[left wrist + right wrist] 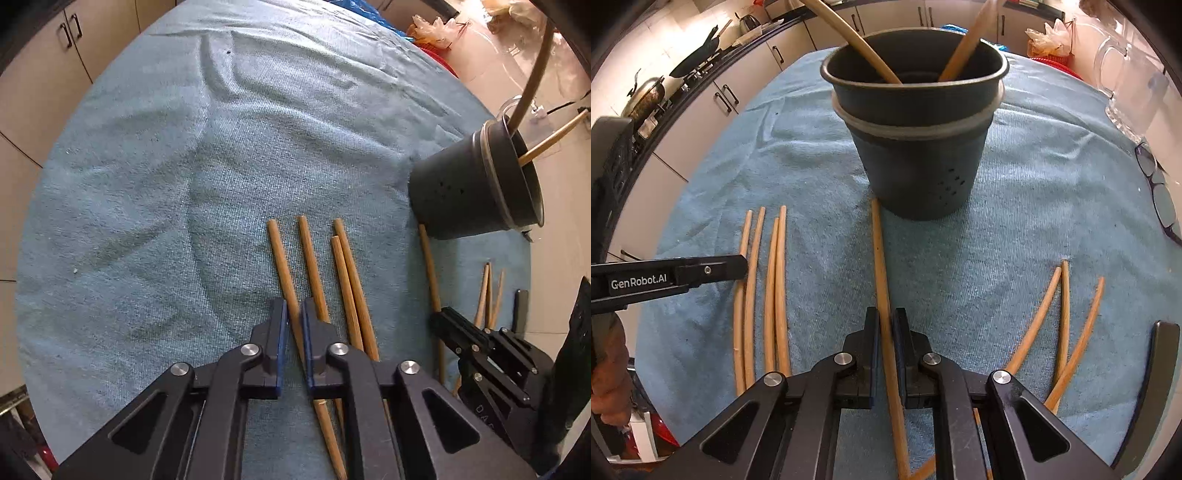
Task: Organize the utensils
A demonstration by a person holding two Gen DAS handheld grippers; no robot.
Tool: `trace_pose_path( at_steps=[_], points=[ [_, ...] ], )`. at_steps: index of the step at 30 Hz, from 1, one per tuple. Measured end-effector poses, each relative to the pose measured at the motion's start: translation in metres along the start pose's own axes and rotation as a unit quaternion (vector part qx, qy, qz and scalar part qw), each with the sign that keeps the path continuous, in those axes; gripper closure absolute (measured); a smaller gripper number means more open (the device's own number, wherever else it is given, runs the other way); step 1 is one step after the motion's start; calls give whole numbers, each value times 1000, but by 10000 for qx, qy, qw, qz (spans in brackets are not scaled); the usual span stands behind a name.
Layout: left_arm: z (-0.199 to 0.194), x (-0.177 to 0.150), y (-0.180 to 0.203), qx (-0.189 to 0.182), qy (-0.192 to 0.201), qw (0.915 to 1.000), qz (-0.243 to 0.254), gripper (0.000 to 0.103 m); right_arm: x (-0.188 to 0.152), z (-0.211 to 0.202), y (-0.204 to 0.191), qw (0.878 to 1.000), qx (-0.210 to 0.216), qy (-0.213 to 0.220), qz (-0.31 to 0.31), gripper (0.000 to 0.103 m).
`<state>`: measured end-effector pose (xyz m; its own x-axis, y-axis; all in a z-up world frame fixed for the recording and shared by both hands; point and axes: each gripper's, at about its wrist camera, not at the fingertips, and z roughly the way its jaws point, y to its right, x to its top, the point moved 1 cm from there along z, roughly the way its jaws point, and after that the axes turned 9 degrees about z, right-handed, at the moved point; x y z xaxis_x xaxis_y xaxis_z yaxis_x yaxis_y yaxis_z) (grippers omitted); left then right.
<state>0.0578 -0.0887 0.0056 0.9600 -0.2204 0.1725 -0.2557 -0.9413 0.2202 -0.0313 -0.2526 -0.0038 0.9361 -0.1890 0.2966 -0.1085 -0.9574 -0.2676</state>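
Tongs in both hands are clenched on chopsticks. In the left wrist view the left tongs (294,314) sit at lower centre, their blue-lined jaws drawn in on the leftmost chopstick (282,266) of a group of four that fans toward mid frame on the blue towel (147,184) covering the counter. The other three chopsticks (343,266) lie just right of the jaws, two of them touching along their length.

In the right wrist view the right tongs (885,328) at lower centre grasp a single chopstick (880,258) that runs up the frame, its far tip just beside the base of the dark utensil holder (916,155). The holder stands upright at upper centre, ringed by a pale band, with small holes near its base; two wooden handles (964,48) lean out of its mouth. At lower right three more chopsticks (1063,314) lie loose on the towel, splayed apart. At left the left tongs' arm (665,277) reaches in over the group of four. A clear glass jug (1126,74) stands at upper right, a pair of glasses (1156,188) lies at the right edge, and cabinets (713,110) with pans run along the upper left.
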Motion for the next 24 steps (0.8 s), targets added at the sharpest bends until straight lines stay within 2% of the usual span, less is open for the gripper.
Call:
trace_pose_path(
  at_steps=[3, 7, 10, 14, 20, 24],
  points=[
    [-2, -6, 1, 90, 27, 10000, 19, 95, 1, 1, 1, 10000, -20, -47, -38, 94],
    [-4, -10, 0, 79, 85, 9999, 84, 94, 8, 7, -10, 9998, -64, -57, -172, 89],
    [-6, -16, -3, -20, 345, 9993, 115, 95, 11, 9, -14, 9996, -51, -4, -283, 95],
    [-21, -33, -1, 91, 784, 9967, 190, 95, 10, 4, -16, 9996, 178, 65, -191, 96],
    [-71, -54, 6, 200, 1648, 9857, 277, 96, -1, -48, -18, 9937, 773, 804, -122, 96],
    [-117, -69, 21, 388, 2337, 9703, 496, 97, -9, -91, -15, 9852, 1016, 1376, -92, 96]
  ],
)
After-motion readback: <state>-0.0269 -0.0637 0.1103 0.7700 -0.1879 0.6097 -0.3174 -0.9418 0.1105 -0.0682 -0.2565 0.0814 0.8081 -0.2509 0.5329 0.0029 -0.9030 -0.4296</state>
